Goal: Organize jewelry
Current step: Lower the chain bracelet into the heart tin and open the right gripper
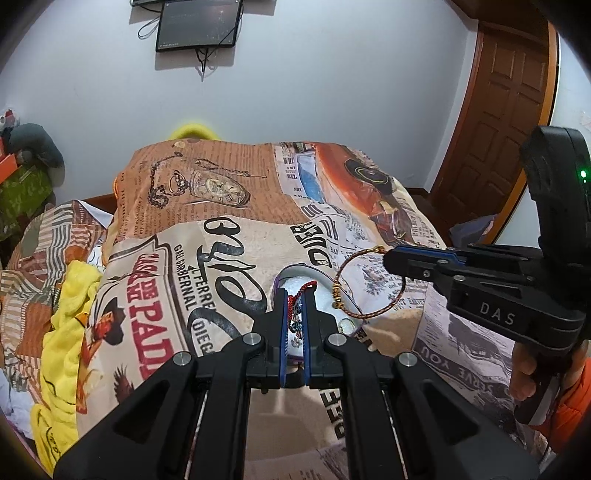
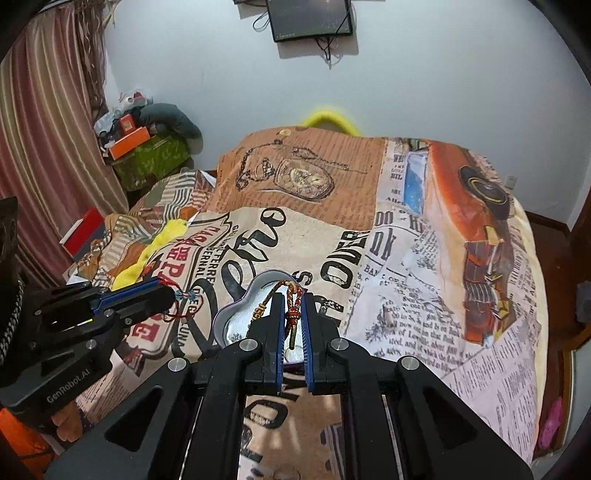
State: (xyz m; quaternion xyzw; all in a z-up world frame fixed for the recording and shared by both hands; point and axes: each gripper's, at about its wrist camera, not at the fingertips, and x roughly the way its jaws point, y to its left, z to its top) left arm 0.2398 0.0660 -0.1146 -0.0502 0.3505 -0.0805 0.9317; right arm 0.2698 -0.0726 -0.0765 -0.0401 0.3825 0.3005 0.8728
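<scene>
A bed under a newsprint-patterned blanket [image 2: 424, 258] fills a pale-walled room, with a dark screen [image 2: 310, 18] mounted high on the wall. Low in the left wrist view, the left gripper [image 1: 295, 306] is clamped on a red string bracelet [image 1: 304, 290] whose beads hang between its blue pads. In the right wrist view the right gripper [image 2: 293, 314] is pinched on the knotted cord of a gold-and-red bracelet [image 2: 291, 312]; from the left camera its hoop hangs free from the tips. Both bracelets hang over a heart-shaped tin [image 2: 240, 314] with a pale lining, which lies on the blanket near the middle of the bed. Around the tin the blanket is bare toward the far edge and to the right. Yellow cloth [image 1: 66, 325] is bunched along the left edge. A wooden door [image 1: 502, 122] stands past the right side. The grippers read "DAS" and "GenRobot.AI"; the blanket shows "OVER", "SERVE YOU" and "CABERNAL".
</scene>
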